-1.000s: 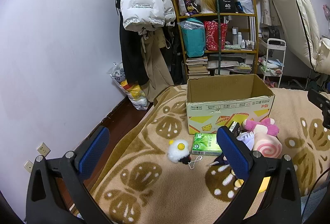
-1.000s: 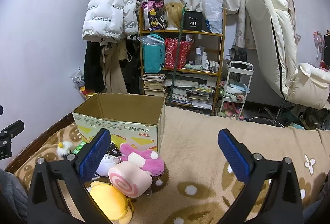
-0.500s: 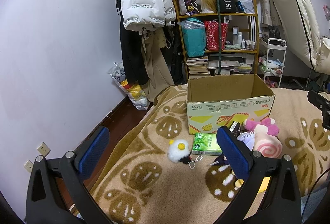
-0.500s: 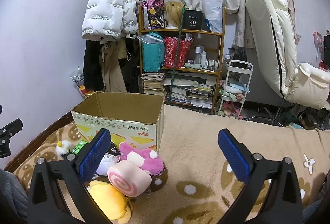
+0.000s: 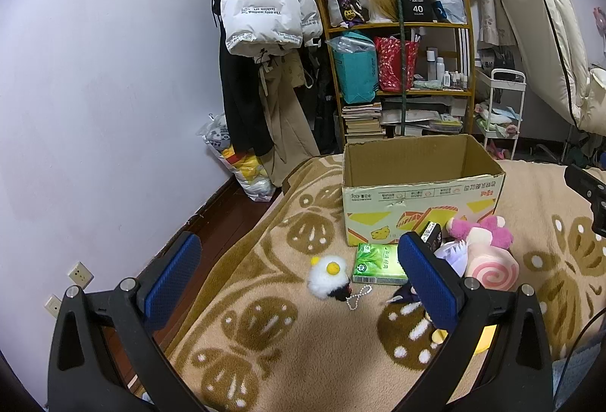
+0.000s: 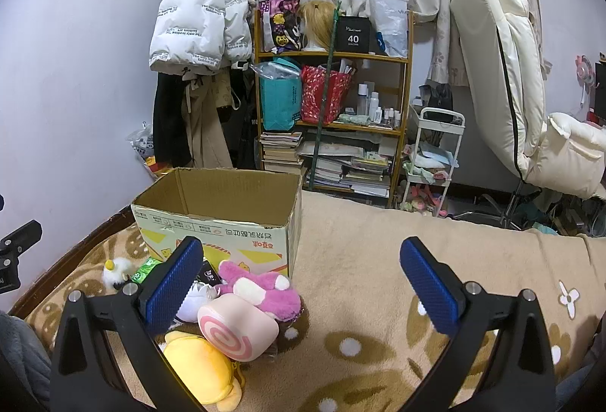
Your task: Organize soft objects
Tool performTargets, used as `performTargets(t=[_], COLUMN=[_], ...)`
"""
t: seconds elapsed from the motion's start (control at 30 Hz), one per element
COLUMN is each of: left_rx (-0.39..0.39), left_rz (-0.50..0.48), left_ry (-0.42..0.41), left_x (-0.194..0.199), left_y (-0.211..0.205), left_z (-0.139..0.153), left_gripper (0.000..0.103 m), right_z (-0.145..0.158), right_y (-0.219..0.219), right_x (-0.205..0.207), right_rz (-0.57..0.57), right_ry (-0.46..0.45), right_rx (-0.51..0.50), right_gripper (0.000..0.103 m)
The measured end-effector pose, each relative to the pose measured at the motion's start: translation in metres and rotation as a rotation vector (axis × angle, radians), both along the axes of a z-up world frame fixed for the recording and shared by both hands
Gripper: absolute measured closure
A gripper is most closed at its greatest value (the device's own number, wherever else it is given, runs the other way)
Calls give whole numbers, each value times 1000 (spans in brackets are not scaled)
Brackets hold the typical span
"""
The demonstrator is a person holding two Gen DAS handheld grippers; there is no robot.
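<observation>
Right wrist: bare blanket (image 6: 378, 260) beside box (image 6: 227, 234)

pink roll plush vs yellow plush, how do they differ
The pink roll plush is a cylinder with a red swirl on its end; the yellow plush is plain and rounded. The roll lies partly on top of the yellow plush, which is nearer the camera. Both lie on the blanket, outside the box.

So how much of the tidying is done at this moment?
Nothing looks done: the cardboard box shows only bare inner walls. Both grippers, left and right, are open and hold nothing. The swirl cushion, pink plush and yellow plush remain on the blanket.
</observation>
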State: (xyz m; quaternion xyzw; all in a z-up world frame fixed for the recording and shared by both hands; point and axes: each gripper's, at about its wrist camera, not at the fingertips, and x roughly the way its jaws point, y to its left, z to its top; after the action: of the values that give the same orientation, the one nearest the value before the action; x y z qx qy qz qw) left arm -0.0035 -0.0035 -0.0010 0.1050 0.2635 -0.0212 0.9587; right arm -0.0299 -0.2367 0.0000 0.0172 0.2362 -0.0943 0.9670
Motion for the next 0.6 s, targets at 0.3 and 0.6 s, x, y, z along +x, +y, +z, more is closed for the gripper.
performTargets(t=[0.3, 0.6], left_rx=[1, 33], left_rz=[0, -9], left_ry=[0, 30], left_x=[0, 3], left_y=[-1, -4], left_z=[0, -9], left_gripper=[1, 1], right_z=[-1, -4], right_y=[1, 0], right_x=[0, 0], right_rz=[0, 7], right_ry=[3, 27], right_rx=[2, 9], right_gripper=[0, 0])
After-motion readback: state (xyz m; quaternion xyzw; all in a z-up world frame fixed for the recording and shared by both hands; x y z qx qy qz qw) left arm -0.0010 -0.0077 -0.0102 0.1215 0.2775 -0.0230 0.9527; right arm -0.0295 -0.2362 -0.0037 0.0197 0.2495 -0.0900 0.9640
